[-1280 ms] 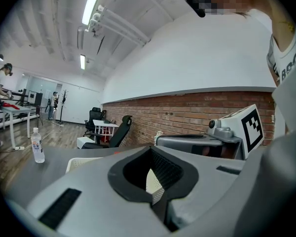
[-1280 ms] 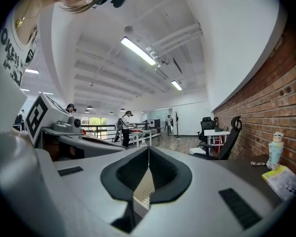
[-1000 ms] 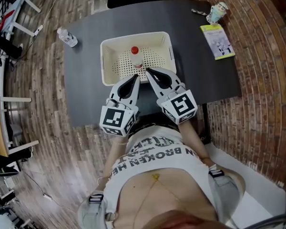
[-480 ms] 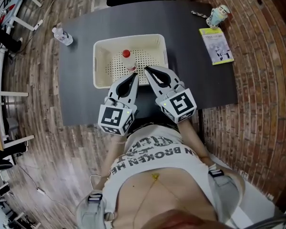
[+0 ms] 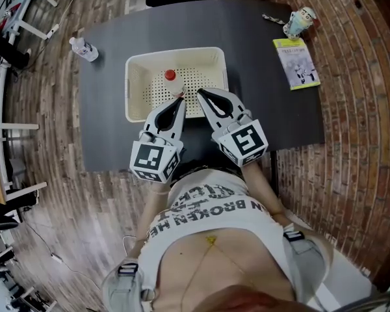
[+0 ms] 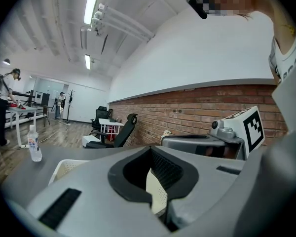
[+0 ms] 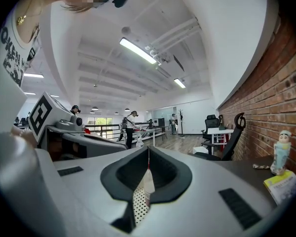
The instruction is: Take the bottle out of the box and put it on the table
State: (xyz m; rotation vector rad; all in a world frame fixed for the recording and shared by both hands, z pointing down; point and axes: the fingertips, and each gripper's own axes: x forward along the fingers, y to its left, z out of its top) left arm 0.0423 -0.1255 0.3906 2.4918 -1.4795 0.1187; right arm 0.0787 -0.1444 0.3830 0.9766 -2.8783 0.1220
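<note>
A wood-plank floor (image 5: 58,174) spreads out on the left, and a small clear plastic water bottle (image 5: 83,48) stands at the far left corner of the dark grey table (image 5: 266,103). Near the table's middle sits a white perforated plastic box (image 5: 129,90), and inside it, close to the near wall, is a red-capped clear bottle (image 5: 174,84), nothing touching it. The left gripper (image 5: 181,102) reaches over the box's near rim with its jaws pressed together and empty; just beside it the right gripper (image 5: 200,93) has its jaws together too, gripping nothing. Further right lie a yellow-green booklet (image 5: 297,62) and a small pale figurine (image 5: 299,19), and a red-brick wall (image 5: 364,109) runs past the table's right edge.
</note>
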